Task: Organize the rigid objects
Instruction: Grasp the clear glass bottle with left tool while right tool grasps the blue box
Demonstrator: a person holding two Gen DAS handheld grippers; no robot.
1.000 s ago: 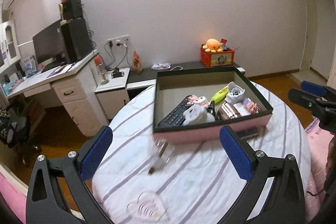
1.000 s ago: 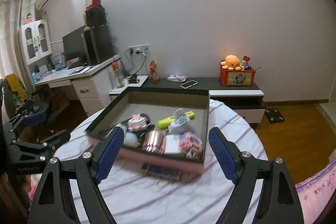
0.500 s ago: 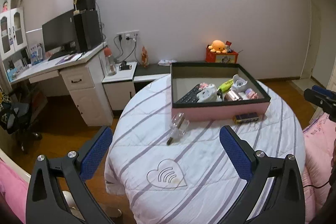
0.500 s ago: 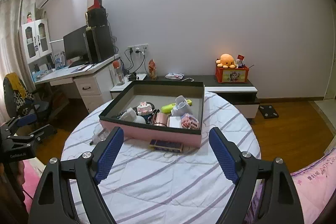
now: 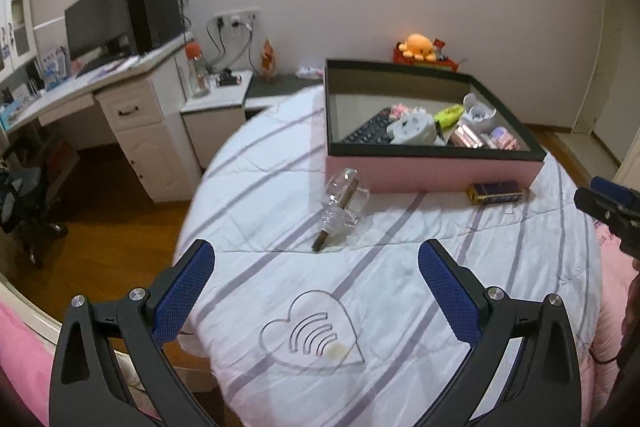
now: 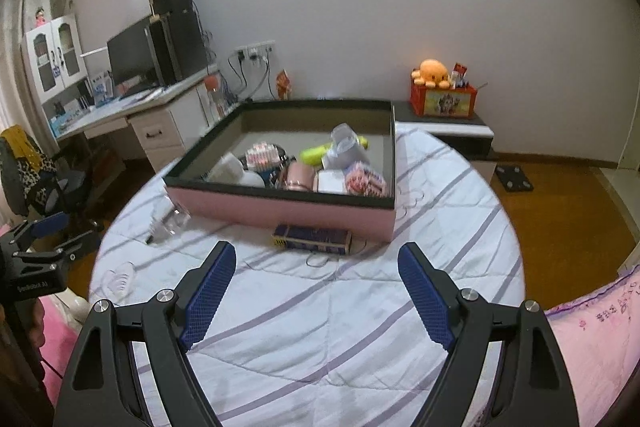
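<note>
A pink box [image 6: 304,211] with a dark rim, filled with small items, is set far on the table; a clear bottle [image 5: 340,203] and a blue-gold pack [image 6: 312,238] lie just near it.

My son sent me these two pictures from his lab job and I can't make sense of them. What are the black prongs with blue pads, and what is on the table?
The prongs are hand-held grippers; a person holds one in each hand, each carrying a camera looking along its fingers. One picture comes from the left gripper, the other from the right gripper. Both are open and hold nothing. On the striped tablecloth sits a pink box full of small items. Outside it lie a clear bottle, a small dark blue box and a clear heart-shaped piece.
</note>
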